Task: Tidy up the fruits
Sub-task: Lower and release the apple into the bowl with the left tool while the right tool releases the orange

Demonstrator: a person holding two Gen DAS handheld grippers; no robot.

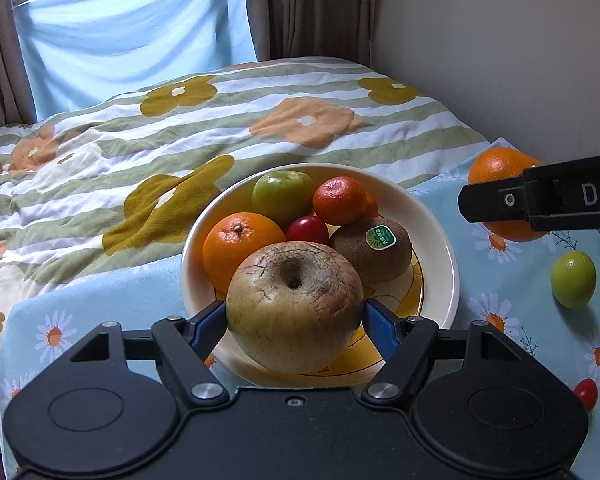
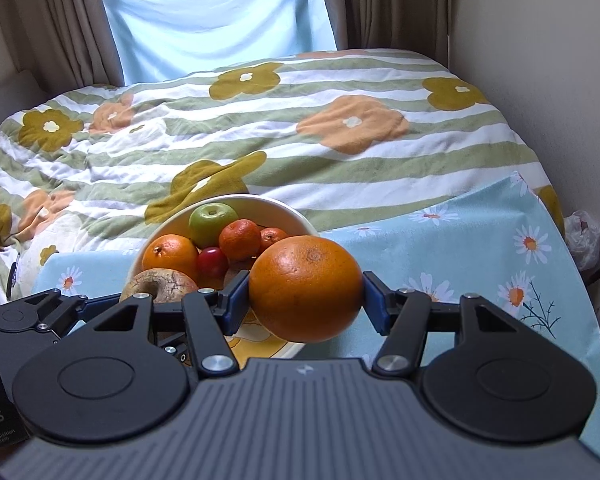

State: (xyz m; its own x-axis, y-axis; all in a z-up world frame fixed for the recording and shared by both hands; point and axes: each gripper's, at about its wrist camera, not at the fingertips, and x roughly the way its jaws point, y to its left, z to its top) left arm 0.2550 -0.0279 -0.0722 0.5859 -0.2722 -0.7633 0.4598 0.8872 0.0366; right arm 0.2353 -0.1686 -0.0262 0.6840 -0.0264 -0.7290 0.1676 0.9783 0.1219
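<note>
The cream bowl [image 1: 452,276], near the bench's far edge beside the bed [image 1: 180,140], holds a green apple [image 1: 282,196], an orange [image 1: 240,246], two mandarins [image 1: 340,200], a red cherry tomato [image 1: 307,230] and a kiwi [image 1: 374,248]. The left hand-held gripper [image 1: 295,312] pinches a cracked brownish apple [image 1: 294,304] over the bowl's near rim. The right hand-held gripper [image 2: 306,292] pinches a large orange [image 2: 306,288] beside the bowl.

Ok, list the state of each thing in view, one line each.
Left tongs: shut on the brown apple, over the bowl.
Right tongs: shut on the big orange, held up.
Bowl: upright, holding fruit.
Kiwi: in the bowl, sticker up.
Green plum: loose on the cloth.
Cherry tomato: loose on the cloth.
</note>
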